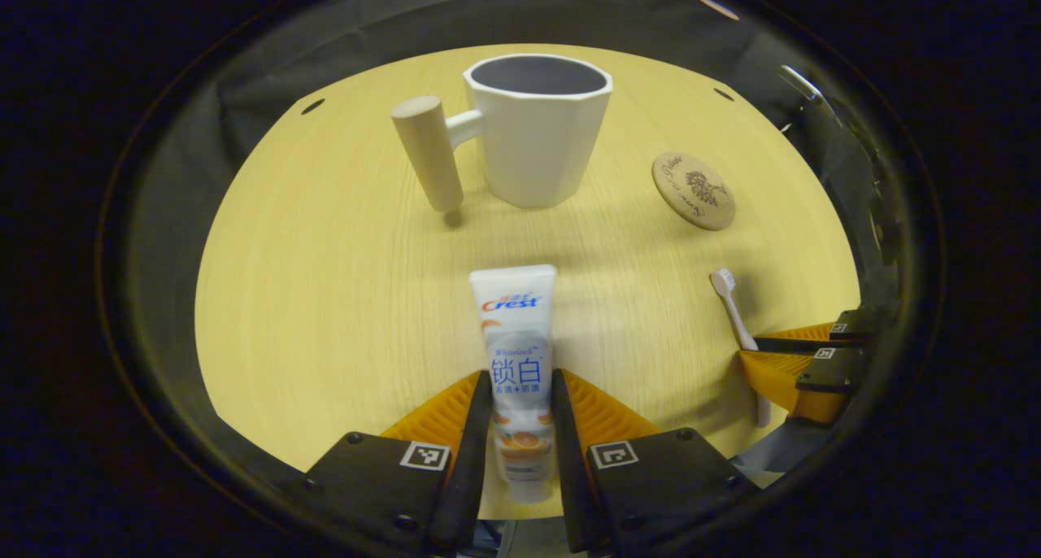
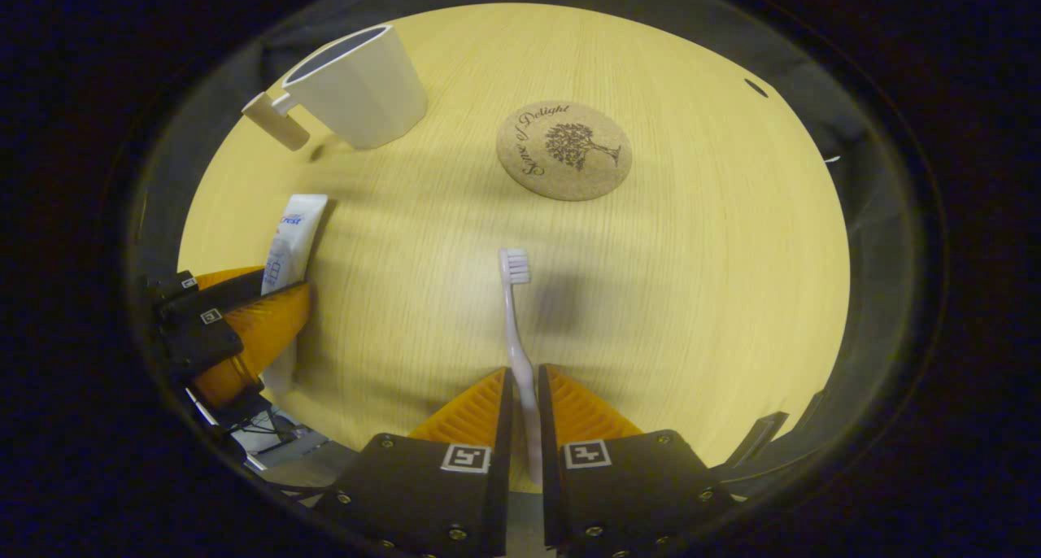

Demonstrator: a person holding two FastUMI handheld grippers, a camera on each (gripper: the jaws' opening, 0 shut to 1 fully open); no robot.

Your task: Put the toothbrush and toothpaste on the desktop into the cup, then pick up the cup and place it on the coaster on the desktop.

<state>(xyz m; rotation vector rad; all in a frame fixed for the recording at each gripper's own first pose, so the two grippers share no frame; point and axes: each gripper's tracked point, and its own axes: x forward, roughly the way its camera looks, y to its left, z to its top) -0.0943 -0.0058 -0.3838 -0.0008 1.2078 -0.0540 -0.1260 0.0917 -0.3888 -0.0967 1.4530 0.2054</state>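
Toothpaste (image 1: 516, 363) sits clamped in the left gripper (image 1: 520, 395) and toothbrush (image 2: 517, 330) in the right gripper (image 2: 520, 395), while the cup (image 1: 538, 131) at twelve o'clock stands empty, off the coaster (image 1: 693, 190) at two.

We recorded a round light-wood desktop (image 2: 691, 298). Standing on it: a white cup (image 1: 541, 131) with a wooden handle (image 1: 429, 153); lying flat near it, a round cork coaster (image 2: 564, 150).
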